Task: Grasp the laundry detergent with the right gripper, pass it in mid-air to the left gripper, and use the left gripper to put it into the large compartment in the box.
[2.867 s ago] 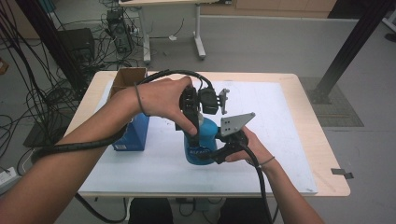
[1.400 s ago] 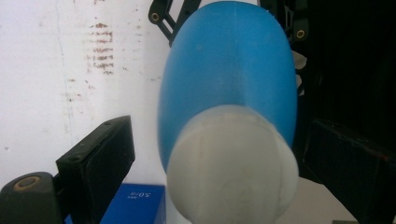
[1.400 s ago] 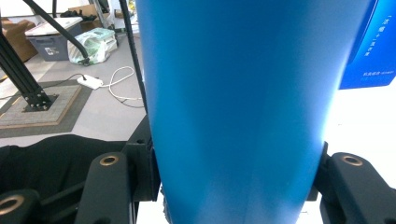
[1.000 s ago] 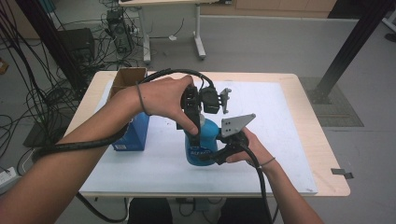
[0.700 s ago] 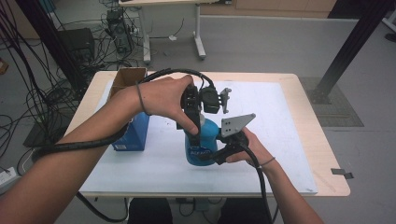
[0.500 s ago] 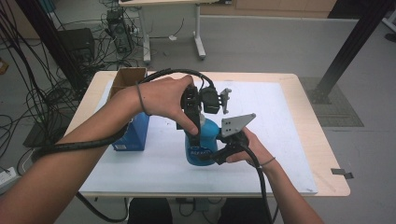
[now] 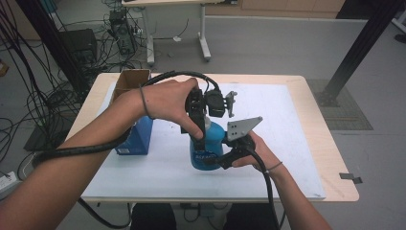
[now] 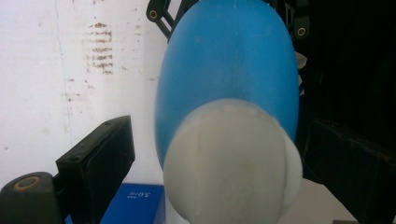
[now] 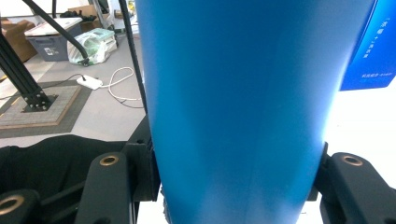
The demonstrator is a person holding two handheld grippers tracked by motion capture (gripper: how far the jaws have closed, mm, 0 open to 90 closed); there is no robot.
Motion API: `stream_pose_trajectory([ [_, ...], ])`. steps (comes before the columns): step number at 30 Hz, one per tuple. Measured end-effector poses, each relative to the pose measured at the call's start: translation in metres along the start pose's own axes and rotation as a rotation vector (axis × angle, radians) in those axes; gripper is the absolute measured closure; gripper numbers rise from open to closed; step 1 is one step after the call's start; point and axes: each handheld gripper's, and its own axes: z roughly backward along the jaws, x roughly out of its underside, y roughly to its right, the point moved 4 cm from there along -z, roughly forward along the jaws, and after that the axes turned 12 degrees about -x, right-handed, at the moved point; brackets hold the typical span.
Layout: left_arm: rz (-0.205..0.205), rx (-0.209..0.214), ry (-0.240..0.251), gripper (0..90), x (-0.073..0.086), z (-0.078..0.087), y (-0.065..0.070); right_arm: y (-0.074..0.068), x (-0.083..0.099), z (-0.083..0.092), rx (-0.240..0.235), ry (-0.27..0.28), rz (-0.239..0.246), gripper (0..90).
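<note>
**Blue bottle clamped at the body, cap work about to begin**

While the right gripper [image 7: 221, 154] pins the blue bottle [image 7: 207, 143] by its lower body, the left gripper [image 7: 200, 125] comes down over the bottle's top. That bottle stands upright on the white mat [image 7: 287, 143] and serves as the landmark for everything else. To its left, near but apart, sits a blue box [image 7: 136, 139], with a brown cardboard box [image 7: 130, 79] behind that.

In the right gripper view, both jaws press flat against the sides of the bottle [image 9: 233, 107], so this tool is closed firmly on it. In the left gripper view, the white cap [image 8: 231, 161] sits between the two black jaws. The left jaw stands clearly off the cap with white mat showing in the gap. The other jaw lies close beside the cap, though contact cannot be made out. This tool therefore reads as open around the cap, gripping nothing yet.

The step in hand looks like bracing the bottle for cap removal, with the hold made and the cap not yet taken. The next move probably calls for the left jaws to close squarely on the cap, centred on it, then twist or lift while the right gripper resists turning. A loose or off-centre bite could slip on the rounded cap or tip the bottle.
</note>
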Motion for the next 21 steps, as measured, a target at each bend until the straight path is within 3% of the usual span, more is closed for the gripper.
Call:
stream_pose_trajectory([
  [21,-0.002,0.0,-0.003,9.1,-0.0015,-0.0004,0.0005,0.0004,0.0002,-0.0007,0.0,0.003,0.0,41.4],
])
